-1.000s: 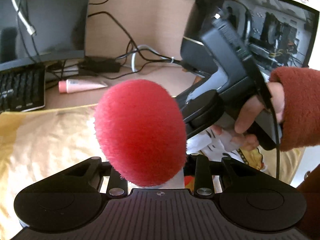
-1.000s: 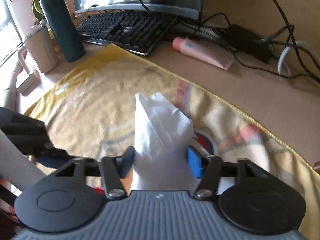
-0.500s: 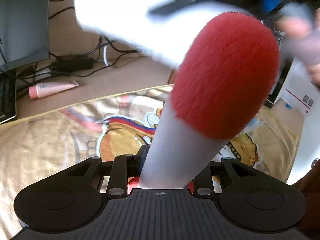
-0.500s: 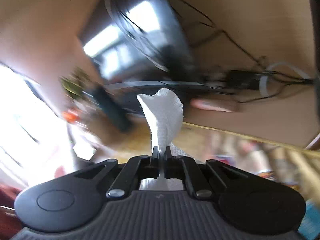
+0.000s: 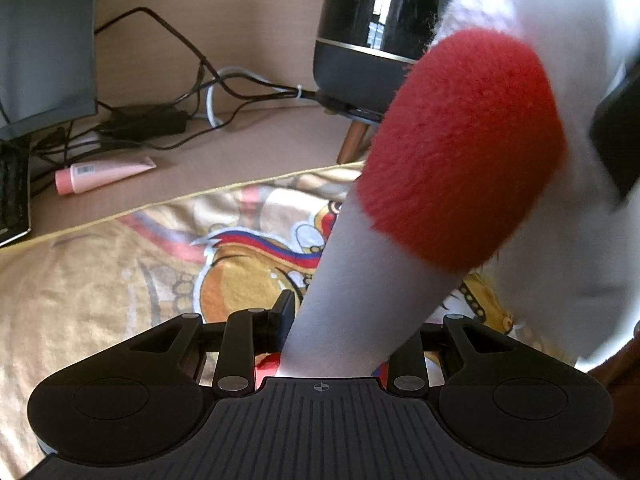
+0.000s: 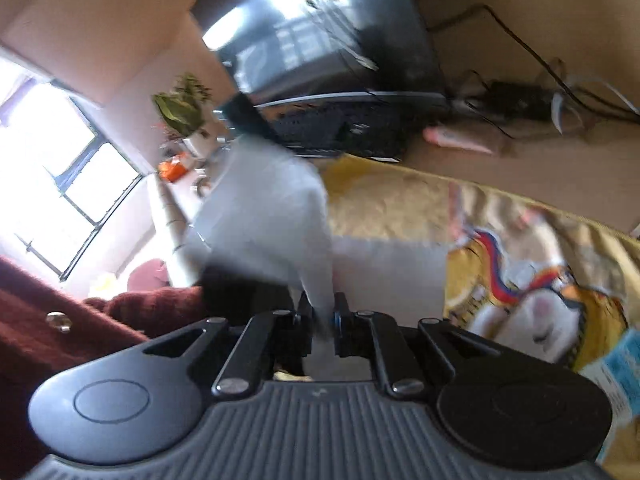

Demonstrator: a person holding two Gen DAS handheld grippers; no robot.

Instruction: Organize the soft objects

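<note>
A white sock [image 5: 360, 300] with a fluffy red toe [image 5: 460, 152] rises from my left gripper [image 5: 348, 332], which is shut on its white shaft. The red end tilts up to the right, above the yellow printed blanket [image 5: 100, 280]. More white fabric [image 5: 560, 40] fills the upper right behind it. In the right wrist view my right gripper [image 6: 322, 320] is shut, with its jaws almost together on blurred white fabric [image 6: 272, 216] held above the blanket [image 6: 400, 208]. Whether both pieces belong to one item I cannot tell.
A pink tube [image 5: 104, 170], a tangle of cables [image 5: 160, 120] and a black round appliance on wooden legs [image 5: 372, 40] lie behind the blanket. The keyboard [image 6: 340, 128], a monitor [image 6: 320, 32] and a plant [image 6: 180, 108] stand further back. A maroon sleeve [image 6: 80, 320] is at the left.
My right gripper went from open around the white fabric to shut on it, lifted it and swung. The red-toed sock in my left gripper tipped from upright toward the right.
</note>
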